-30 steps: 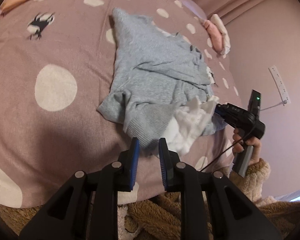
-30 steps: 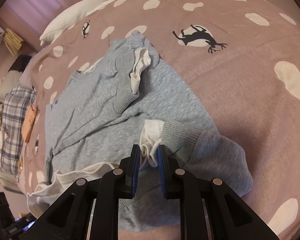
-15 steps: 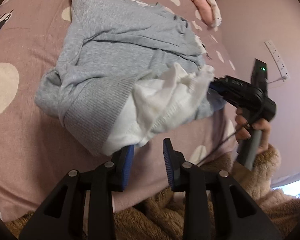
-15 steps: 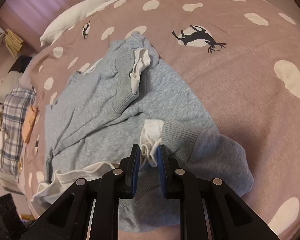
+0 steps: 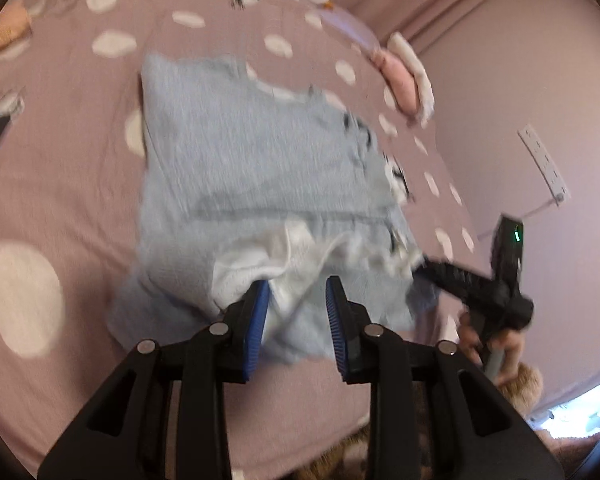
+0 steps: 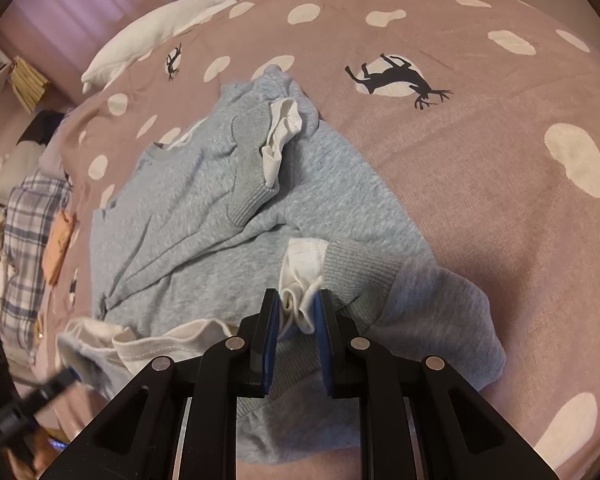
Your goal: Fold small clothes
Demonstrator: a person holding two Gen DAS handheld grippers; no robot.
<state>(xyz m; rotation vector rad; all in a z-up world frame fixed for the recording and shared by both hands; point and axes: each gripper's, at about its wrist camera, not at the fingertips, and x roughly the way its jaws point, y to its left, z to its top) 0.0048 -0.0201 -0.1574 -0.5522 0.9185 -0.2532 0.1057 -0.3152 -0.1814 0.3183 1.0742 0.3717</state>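
While the grey sweater (image 6: 228, 216) lies rumpled mid-bed (image 6: 500, 184), folding is barely begun: right gripper (image 6: 296, 314) clamps its white cuff at 6 o'clock; left gripper (image 5: 296, 312) gapes, empty, at the hem.

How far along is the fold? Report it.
Done: one sleeve lies folded across the sweater. In hand: the right gripper is shut on the white cuff; the left gripper stands open at the hem. Left: second sleeve, then folding the body.
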